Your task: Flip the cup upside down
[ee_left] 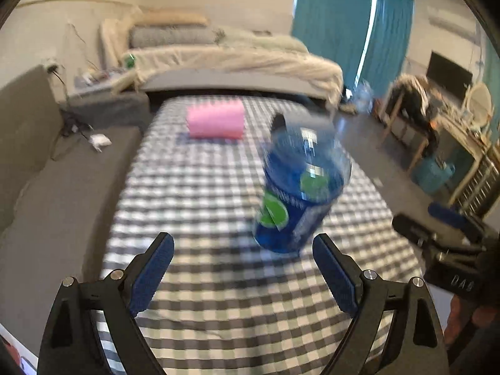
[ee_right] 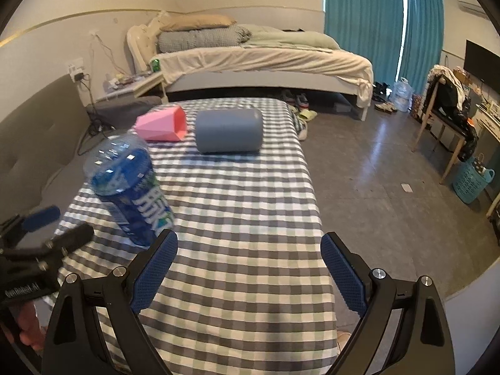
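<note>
2 cups lie on their sides near the far edge of the table [ee_right: 243,250], which is covered with a grey and white checked cloth. The pink cup [ee_right: 162,124] lies toward the far left corner, with its open mouth turned to the right. The grey cup [ee_right: 229,130] lies just beside it on the right, near the middle of the far edge; I cannot tell if the 2 cups touch. In the left wrist view the pink cup [ee_left: 215,122] is blurred, and the grey cup is mostly hidden behind the bottle.

A blue plastic bottle [ee_right: 131,187] with a blue and green label stands near the left edge of the table, closer to the near side, well apart from both cups. In the left wrist view the bottle [ee_left: 300,187] looks tilted and blurred.

The left gripper [ee_left: 243,276] is above the near part of the table. Its 2 blue fingers are wide apart and hold nothing; the bottle is just in front of the right finger.

The right gripper [ee_right: 250,276] is also above the near part of the table, with its fingers wide apart and nothing between them. The bottle is close to its left finger.
</note>
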`<control>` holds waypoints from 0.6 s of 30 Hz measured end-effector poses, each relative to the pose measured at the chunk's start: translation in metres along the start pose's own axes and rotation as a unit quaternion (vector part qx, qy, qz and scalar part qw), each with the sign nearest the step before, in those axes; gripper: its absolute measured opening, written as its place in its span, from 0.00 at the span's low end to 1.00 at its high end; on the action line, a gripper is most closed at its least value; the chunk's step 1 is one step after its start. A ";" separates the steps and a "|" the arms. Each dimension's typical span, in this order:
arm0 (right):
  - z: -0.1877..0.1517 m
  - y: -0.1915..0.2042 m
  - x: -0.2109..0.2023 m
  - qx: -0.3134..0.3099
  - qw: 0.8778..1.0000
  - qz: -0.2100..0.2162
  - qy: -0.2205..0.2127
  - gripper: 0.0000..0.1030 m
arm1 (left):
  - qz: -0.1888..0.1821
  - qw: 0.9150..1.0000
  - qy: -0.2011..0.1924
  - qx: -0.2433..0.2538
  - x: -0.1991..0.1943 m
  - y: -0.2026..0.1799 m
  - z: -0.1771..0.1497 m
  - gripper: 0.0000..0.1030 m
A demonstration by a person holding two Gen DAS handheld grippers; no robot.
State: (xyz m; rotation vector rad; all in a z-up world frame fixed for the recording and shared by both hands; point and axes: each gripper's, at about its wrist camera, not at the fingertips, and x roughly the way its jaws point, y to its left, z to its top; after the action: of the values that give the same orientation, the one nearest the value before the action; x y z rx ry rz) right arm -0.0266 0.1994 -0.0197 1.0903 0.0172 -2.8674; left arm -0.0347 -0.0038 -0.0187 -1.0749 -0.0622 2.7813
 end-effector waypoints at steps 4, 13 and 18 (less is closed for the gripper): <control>-0.004 0.007 -0.012 -0.014 1.000 0.011 -0.025 0.93 | 0.027 0.998 -0.056 0.007 -0.019 0.002 0.001 0.97; -0.008 0.001 -0.027 -0.001 0.999 0.015 -0.052 1.00 | 0.045 0.995 -0.090 0.015 -0.032 0.004 0.000 1.00; -0.010 0.002 -0.030 0.000 0.998 0.017 -0.054 1.00 | 0.049 0.995 -0.090 0.017 -0.032 0.005 -0.003 1.00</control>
State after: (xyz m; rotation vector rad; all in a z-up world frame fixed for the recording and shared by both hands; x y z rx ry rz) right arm 0.0021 0.1998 -0.0070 0.9238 -0.0064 -2.8906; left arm -0.0101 -0.0140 -0.0003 -0.8377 0.0165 2.9488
